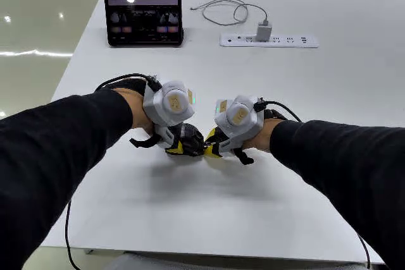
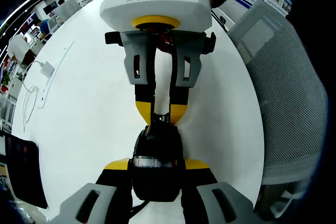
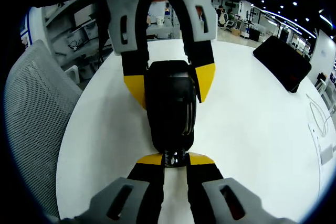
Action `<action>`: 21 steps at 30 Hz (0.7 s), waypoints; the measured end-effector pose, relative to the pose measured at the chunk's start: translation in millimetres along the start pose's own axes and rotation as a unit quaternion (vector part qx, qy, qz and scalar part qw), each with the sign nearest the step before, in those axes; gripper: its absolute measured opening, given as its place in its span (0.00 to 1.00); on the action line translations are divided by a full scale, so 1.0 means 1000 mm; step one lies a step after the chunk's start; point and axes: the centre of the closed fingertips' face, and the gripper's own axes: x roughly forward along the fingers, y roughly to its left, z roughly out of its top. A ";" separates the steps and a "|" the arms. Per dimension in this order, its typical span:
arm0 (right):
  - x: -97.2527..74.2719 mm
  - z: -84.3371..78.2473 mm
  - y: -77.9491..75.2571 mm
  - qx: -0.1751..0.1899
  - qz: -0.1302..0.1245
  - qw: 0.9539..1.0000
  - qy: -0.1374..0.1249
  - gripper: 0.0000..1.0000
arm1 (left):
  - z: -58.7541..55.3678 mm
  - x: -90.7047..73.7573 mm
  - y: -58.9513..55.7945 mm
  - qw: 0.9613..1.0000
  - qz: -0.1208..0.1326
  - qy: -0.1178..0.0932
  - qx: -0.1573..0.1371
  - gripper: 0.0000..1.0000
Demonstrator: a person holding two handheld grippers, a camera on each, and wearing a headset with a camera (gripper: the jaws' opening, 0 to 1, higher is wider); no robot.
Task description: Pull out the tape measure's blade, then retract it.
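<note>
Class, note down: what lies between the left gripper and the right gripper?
The black tape measure: in both gripper views the left gripper clamps its case and the right gripper pinches its front end.

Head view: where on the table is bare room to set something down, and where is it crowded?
Free: between the power strip and the right sleeve; between the tablet and the left hand-held gripper; along the near table edge. Crowded: where it and the right hand-held gripper clamp the tape measure.
</note>
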 end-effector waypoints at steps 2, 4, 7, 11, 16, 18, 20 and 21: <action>0.000 -0.001 0.001 -0.018 -0.001 1.000 0.010 0.10 | 0.000 0.000 0.000 1.000 0.000 -0.002 -0.001 0.31; 0.000 -0.001 0.001 -0.021 0.002 1.000 0.015 0.10 | -0.001 -0.001 -0.001 1.000 0.000 -0.002 0.001 0.31; -0.001 -0.002 0.001 -0.031 0.002 0.999 0.019 0.10 | 0.000 -0.001 -0.001 1.000 0.001 0.002 0.002 0.31; -0.002 -0.004 0.001 -0.028 0.002 0.999 0.018 0.10 | -0.002 0.000 0.001 1.000 -0.002 0.007 0.005 0.31; -0.003 -0.005 0.003 -0.034 0.002 0.999 0.025 0.09 | -0.002 -0.001 0.001 1.000 0.001 0.001 0.004 0.31; -0.004 -0.006 0.002 -0.032 0.001 0.999 0.025 0.09 | -0.002 0.000 0.002 1.000 0.002 0.000 0.002 0.31; -0.005 -0.006 0.002 -0.032 0.001 0.999 0.025 0.10 | -0.002 -0.001 0.002 1.000 0.004 -0.002 -0.001 0.31; -0.005 -0.007 0.001 -0.032 0.000 0.999 0.025 0.10 | -0.002 0.000 0.002 1.000 0.004 -0.001 -0.002 0.31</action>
